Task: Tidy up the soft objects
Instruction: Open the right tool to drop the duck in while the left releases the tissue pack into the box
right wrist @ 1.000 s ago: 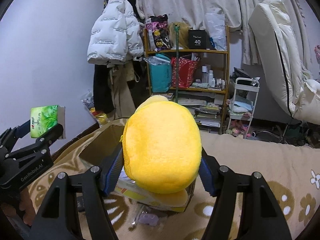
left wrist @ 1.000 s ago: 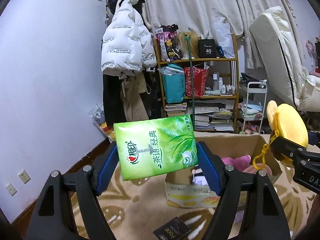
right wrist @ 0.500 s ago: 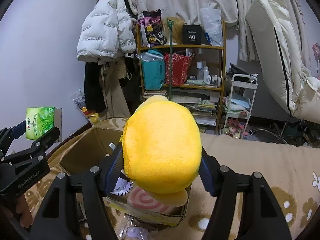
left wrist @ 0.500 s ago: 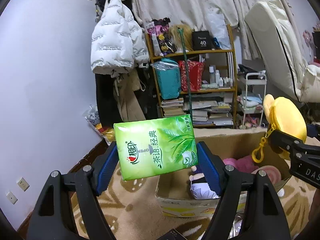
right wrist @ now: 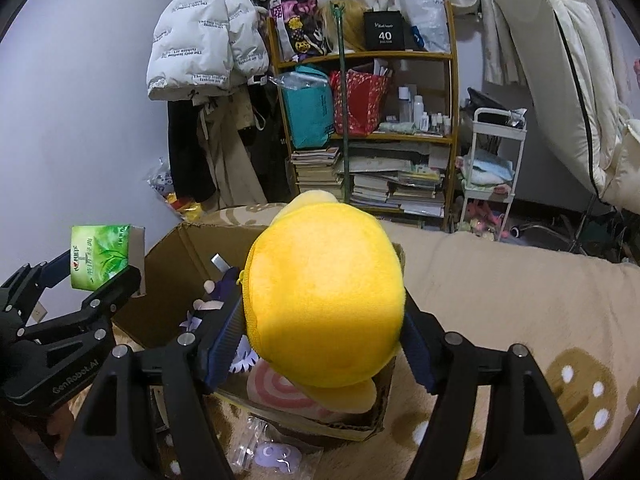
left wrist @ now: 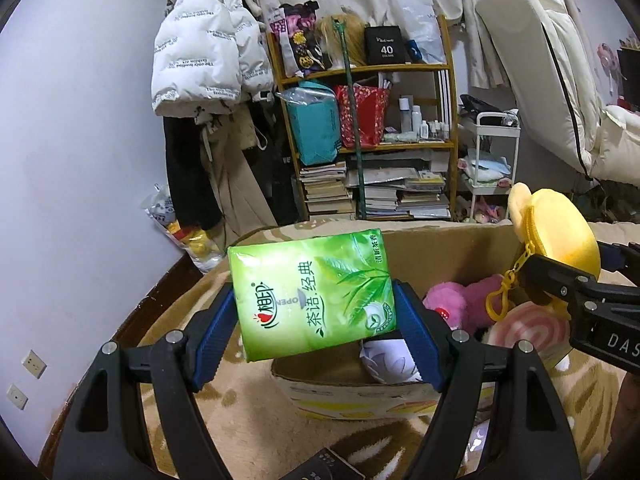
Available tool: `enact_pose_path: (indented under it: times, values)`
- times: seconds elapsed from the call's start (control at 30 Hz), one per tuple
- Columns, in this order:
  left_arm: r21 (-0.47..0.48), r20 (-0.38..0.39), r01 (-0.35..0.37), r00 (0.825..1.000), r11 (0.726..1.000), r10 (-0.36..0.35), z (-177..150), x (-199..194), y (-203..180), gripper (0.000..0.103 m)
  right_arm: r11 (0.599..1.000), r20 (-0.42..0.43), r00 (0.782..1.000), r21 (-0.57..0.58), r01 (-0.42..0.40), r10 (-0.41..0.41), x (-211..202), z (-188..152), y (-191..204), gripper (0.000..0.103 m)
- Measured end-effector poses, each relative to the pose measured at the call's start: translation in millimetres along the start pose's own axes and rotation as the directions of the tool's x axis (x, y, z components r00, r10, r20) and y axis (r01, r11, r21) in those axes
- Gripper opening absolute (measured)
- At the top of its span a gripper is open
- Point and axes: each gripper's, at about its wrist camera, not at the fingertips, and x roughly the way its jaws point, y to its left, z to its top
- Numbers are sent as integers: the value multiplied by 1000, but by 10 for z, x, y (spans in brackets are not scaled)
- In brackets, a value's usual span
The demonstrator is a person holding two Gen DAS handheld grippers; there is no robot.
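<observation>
Two claws were loaded: the left claw (left wrist: 314, 326) clamped a green tissue pack (left wrist: 312, 294), the right claw (right wrist: 322, 334) a yellow plush (right wrist: 326, 300). Below and ahead of both sat an open cardboard box (left wrist: 440, 248), crowded with a pink plush (left wrist: 460, 300); the bookshelf (right wrist: 372, 136) stood beyond.

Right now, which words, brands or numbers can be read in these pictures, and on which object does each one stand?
"OPEN": green tissue pack in the left gripper; its Chinese brand text I do not transcribe.
"40": black box on the shelf; small line above is blurred.
"GenRobot.AI": left gripper's body.
"DAS": right gripper's body, cut off.
"The only leading fashion": white jacket, printed upside down.
</observation>
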Motion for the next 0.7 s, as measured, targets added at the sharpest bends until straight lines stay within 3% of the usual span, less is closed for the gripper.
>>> enact_pose_path:
  times: [0.2, 0.3, 0.53, 0.7]
  values:
    - [0, -31, 17, 999, 1000, -17, -36, 50, -9, 78, 1000, -24, 1000, 6, -17, 17, 27, -29, -12, 77]
    - [-12, -25, 13, 1000, 1000, -14, -25, 31, 17, 89, 999, -36, 999, 12, -36, 36, 32, -35, -14, 78]
    - [-7, -17, -16, 1000, 1000, 16, -17, -32, 63, 94, 999, -61, 997, 23, -41, 43, 58, -68, -35, 81]
    - [-3, -22, -48, 999, 999, 48, -39, -104, 135, 98, 999, -48, 998, 18, -45, 46, 29, -65, -30, 91]
